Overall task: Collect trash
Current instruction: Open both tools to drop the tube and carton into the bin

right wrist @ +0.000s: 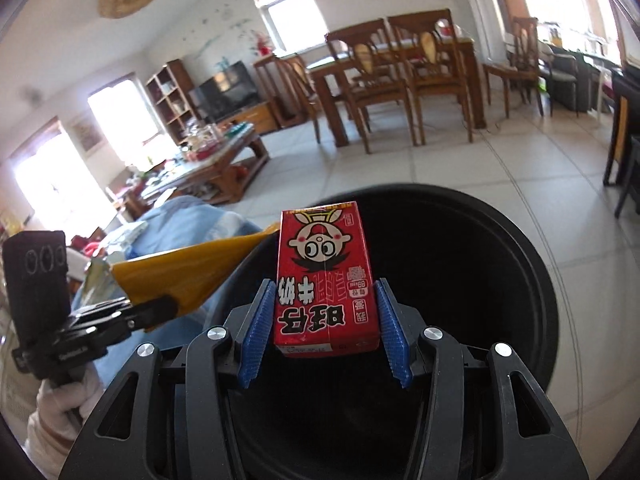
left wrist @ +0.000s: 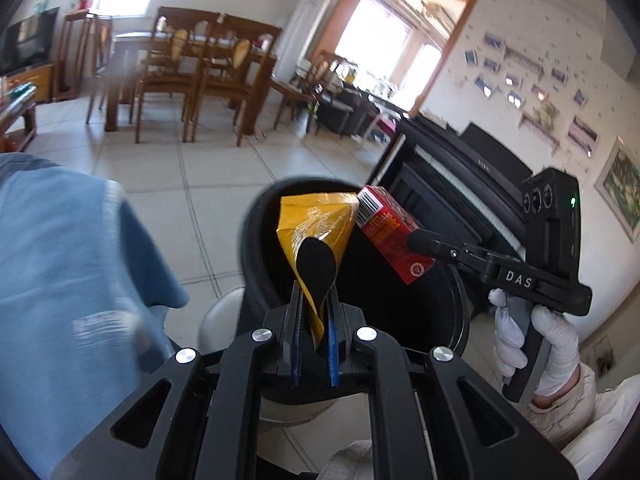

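Holding a yellow wrapper (left wrist: 316,220) clenched between its jaws, the left gripper (left wrist: 314,312) is over the black bin (left wrist: 256,240), and the right gripper (right wrist: 326,316) grasps a red milk carton (right wrist: 326,276) above the same open mouth, at about twelve o'clock from its fingers. From the left gripper, the carton hangs at about two o'clock. Both pieces of trash are collected and brought to the bin, I think; what is left is only to release them so they fall inside. The bin stands on a pale tiled floor (right wrist: 460,168). Farther, at twelve o'clock, a wooden dining table (right wrist: 404,64) with chairs, and at ten o'clock a crowded coffee table (right wrist: 208,164); a blue cloth (left wrist: 64,248) lies near at nine o'clock.
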`<control>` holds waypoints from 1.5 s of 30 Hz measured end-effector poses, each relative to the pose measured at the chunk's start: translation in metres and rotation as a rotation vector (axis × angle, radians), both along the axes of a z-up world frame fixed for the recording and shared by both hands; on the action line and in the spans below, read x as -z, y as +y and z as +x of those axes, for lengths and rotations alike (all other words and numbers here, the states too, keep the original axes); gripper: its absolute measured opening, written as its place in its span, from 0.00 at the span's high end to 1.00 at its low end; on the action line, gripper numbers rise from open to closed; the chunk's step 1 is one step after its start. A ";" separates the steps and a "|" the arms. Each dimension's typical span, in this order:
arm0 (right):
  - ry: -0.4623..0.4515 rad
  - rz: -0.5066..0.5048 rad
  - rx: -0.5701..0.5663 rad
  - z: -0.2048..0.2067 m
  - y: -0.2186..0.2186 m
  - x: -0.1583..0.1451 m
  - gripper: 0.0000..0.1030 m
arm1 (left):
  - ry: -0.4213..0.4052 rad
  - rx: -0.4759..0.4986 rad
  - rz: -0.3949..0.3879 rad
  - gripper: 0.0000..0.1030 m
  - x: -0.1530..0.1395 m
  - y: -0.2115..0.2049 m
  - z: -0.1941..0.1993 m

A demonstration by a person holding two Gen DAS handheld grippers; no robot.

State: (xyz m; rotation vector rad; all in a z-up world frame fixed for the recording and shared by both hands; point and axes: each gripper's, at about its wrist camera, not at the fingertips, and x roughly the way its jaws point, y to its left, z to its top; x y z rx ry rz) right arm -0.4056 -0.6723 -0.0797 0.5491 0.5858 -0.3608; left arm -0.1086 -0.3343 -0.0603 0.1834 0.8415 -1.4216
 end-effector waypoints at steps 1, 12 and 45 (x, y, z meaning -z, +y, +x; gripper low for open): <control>0.007 0.006 0.008 -0.004 -0.002 0.004 0.51 | -0.002 0.009 0.009 0.89 0.003 -0.005 -0.002; 0.022 0.063 0.025 -0.015 -0.017 0.015 0.50 | -0.033 0.044 0.091 0.85 0.015 -0.018 -0.016; -0.026 -0.086 -0.293 0.160 0.127 -0.065 0.29 | -0.038 -0.237 -0.038 0.49 -0.025 0.131 0.053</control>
